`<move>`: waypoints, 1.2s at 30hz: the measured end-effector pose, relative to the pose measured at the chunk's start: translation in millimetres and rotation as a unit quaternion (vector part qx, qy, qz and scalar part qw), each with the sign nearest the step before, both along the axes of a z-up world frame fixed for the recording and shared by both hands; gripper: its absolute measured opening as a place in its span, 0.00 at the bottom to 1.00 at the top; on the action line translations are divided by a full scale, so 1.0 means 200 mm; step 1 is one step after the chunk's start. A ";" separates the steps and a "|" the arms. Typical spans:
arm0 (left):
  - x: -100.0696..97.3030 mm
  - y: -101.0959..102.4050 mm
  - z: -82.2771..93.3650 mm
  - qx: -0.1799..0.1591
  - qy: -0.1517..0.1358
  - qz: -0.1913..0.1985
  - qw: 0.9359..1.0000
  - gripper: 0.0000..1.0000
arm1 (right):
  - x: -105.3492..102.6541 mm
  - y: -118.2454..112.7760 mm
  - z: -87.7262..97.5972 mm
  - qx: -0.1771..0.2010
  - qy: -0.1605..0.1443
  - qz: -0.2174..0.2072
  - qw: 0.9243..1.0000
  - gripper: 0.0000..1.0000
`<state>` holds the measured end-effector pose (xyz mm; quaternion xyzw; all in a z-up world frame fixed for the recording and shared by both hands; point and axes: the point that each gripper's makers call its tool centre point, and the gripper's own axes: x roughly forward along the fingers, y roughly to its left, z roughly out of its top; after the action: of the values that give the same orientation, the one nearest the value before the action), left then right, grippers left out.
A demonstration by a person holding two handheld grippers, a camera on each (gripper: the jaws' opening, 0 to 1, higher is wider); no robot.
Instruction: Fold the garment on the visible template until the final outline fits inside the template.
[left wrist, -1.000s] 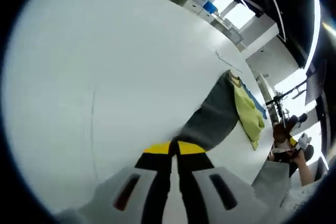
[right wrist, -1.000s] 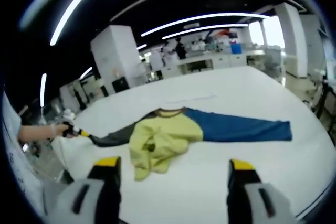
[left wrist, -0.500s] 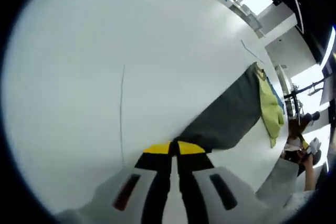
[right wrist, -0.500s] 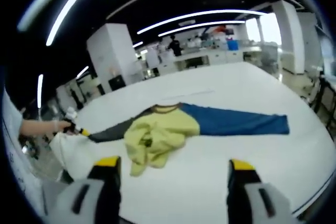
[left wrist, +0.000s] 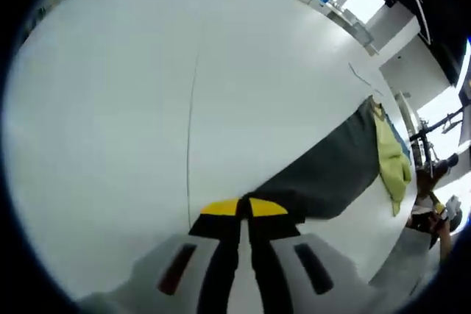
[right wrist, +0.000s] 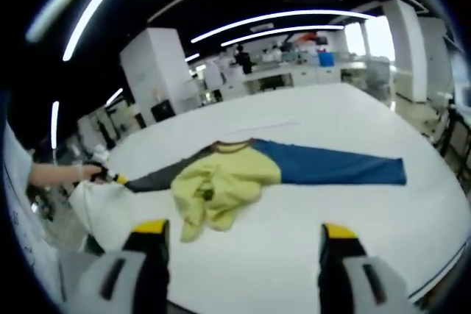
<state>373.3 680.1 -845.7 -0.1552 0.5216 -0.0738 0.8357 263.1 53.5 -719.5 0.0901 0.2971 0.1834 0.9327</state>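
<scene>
The garment lies on the white table (right wrist: 383, 240): a bunched yellow body (right wrist: 217, 185), a flat blue sleeve (right wrist: 331, 167) to its right and a dark grey sleeve (right wrist: 158, 176) stretched to its left. My left gripper (left wrist: 243, 207) is shut on the end of the grey sleeve (left wrist: 331, 174), with the yellow body (left wrist: 390, 159) far beyond. In the right gripper view a hand holds the left gripper (right wrist: 112, 178) at the sleeve's end. My right gripper (right wrist: 244, 229) stands open over the table in front of the yellow body, holding nothing. Thin template lines (left wrist: 193, 123) (right wrist: 265, 129) mark the table.
The table's near edge (right wrist: 441, 273) curves along the lower right. Benches, white cabinets (right wrist: 158, 71) and people stand far behind the table. A person's sleeve (right wrist: 15, 182) shows at the left.
My left gripper has drawn the grey sleeve outward, so it lies longer and straighter away from the yellow body. The right gripper has stayed open and nearly still.
</scene>
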 end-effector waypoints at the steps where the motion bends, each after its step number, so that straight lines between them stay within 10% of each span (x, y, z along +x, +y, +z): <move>1: 0.00 0.01 0.01 0.005 -0.007 -0.004 1.000 0.01 | 0.00 0.01 0.00 -0.001 0.000 0.002 1.000 0.84; 6: 0.02 0.04 0.07 0.047 -0.057 -0.024 0.997 0.07 | 0.01 0.04 -0.01 0.001 0.000 0.010 1.000 0.84; 11: 0.02 0.01 0.11 0.054 -0.088 -0.049 0.993 0.36 | 0.01 0.06 -0.01 0.003 -0.001 0.015 1.000 0.84; 19: -0.11 -0.13 0.17 0.103 -0.124 -0.146 0.976 0.55 | 0.00 0.08 0.00 0.019 -0.003 0.012 1.000 0.83; 27: -0.12 -0.27 0.17 0.130 -0.150 -0.198 0.960 0.43 | -0.01 0.10 0.00 0.013 -0.001 0.018 1.000 0.83; 36: -0.09 -0.30 0.06 0.133 -0.143 -0.206 0.959 0.27 | -0.02 0.08 0.01 0.016 -0.002 0.012 1.000 0.83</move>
<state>354.6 619.4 -832.9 0.0805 0.4222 -0.1951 0.8816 259.4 69.0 -717.6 0.1012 0.2936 0.1997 0.9293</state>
